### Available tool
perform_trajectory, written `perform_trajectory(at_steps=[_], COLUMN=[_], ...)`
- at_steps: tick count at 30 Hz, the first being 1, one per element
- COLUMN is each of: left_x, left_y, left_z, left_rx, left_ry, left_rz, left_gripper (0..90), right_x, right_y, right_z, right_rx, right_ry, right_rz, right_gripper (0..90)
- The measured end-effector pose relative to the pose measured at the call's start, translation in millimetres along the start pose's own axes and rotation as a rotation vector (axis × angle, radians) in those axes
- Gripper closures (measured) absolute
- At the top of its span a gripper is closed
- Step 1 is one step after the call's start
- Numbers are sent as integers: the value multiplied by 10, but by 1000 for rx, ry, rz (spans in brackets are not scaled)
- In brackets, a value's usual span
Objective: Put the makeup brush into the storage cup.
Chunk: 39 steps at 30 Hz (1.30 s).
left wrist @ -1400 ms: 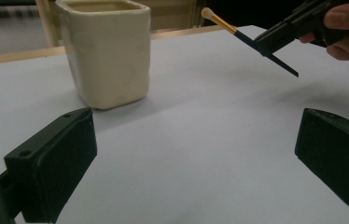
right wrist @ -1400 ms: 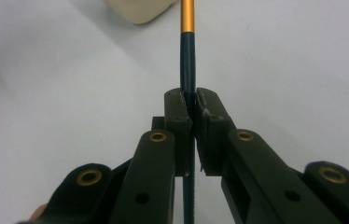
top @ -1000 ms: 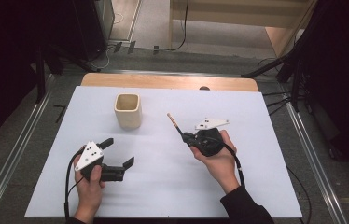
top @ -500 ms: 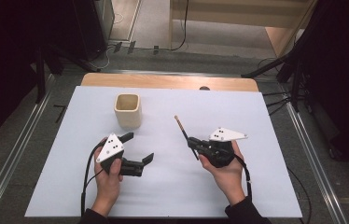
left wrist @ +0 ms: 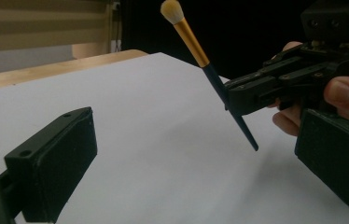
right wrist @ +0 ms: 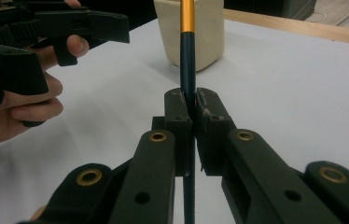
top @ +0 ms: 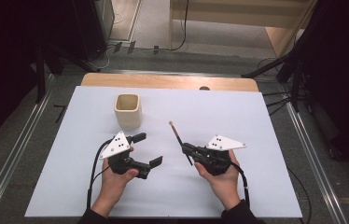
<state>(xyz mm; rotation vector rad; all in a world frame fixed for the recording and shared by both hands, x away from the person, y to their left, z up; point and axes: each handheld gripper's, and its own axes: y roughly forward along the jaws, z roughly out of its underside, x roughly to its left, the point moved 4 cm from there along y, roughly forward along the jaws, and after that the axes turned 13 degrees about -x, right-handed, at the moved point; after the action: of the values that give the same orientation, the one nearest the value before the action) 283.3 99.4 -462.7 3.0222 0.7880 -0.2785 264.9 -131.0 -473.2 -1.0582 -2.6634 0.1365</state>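
Item: makeup brush (top: 180, 140), dark blue handle, gold ferrule, pale bristle tip; it was pinched by its handle between the pressed-together jaws of the right tool (top: 187, 150), clear of the bench (top: 256, 121), tilted with the bristle end raised and pointing away from the person and the handle's tapered end projecting below the jaws. In the left gripper view the brush (left wrist: 210, 70) stood aslant, bristles uppermost, crossing the right tool (left wrist: 238, 95), its lower end above the white surface. In the right gripper view the handle (right wrist: 187, 60) ran straight up from between the two closed pads of the right tool (right wrist: 189, 112). Item: left tool (top: 147, 149), held in the person's left hand (top: 116, 175), jaws spread wide with nothing between them, positioned left of the brush and near it, not touching; its own jaws framed the left gripper view to either side. Item: cream square cup (top: 128, 111), upright and open-topped, on the bench beyond the left tool, apart from both tools; in the right gripper view the cup (right wrist: 210, 32) stood behind the brush handle. Item: right hand (top: 221, 179), wrapped around the right tool's body. Surface: white sheet over a wooden bench
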Motion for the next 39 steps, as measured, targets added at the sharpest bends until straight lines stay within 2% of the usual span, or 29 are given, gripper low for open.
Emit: perform_trajectory(at_steps=[5, 6, 7, 8, 13, 15, 16, 23, 27, 30, 37, 39], left_x=[-39, -50, -50, -57, -85, -90, -98, -107, -110, -113, -98, -99], left_y=[40, 52, 52, 62, 83, 85, 97, 106, 101, 100, 110, 110], left_z=[2, -1, -1, 0, -5, -12, -20, -12, -18, -33, -10, -7], left_rx=[15, 11, 11, 14, 10, 5, 2, -10, -18, -35, -27, -29], left_ry=[-13, -30, -30, -50, -93, -99, -104, -152, -165, -199, -227, -241], left_rz=[1, 3, 3, 12, 24, 20, 0, 13, 21, 30, 25, 34], left_gripper=[70, 115, 145, 150, 223, 272, 290, 381, 439, 478, 543, 585], right_x=[73, 107, 107, 136, 186, 199, 227, 322, 356, 414, 455, 455], right_y=[38, 54, 54, 62, 80, 85, 95, 125, 142, 167, 196, 199], right_z=[14, 16, 16, 15, 24, 26, 28, 36, 44, 65, 88, 92], right_rx=[-9, -12, -12, -16, -21, -22, -23, -33, -38, -38, -42, -47], right_ry=[-8, -12, -12, -16, -21, -23, -29, -37, -37, -40, -44, -46], right_rz=[-16, -30, -30, -33, -48, -53, -59, -79, -87, -100, -103, -97], right_gripper=[857, 857, 857, 857, 857, 857, 856, 857, 857, 857, 857, 856])
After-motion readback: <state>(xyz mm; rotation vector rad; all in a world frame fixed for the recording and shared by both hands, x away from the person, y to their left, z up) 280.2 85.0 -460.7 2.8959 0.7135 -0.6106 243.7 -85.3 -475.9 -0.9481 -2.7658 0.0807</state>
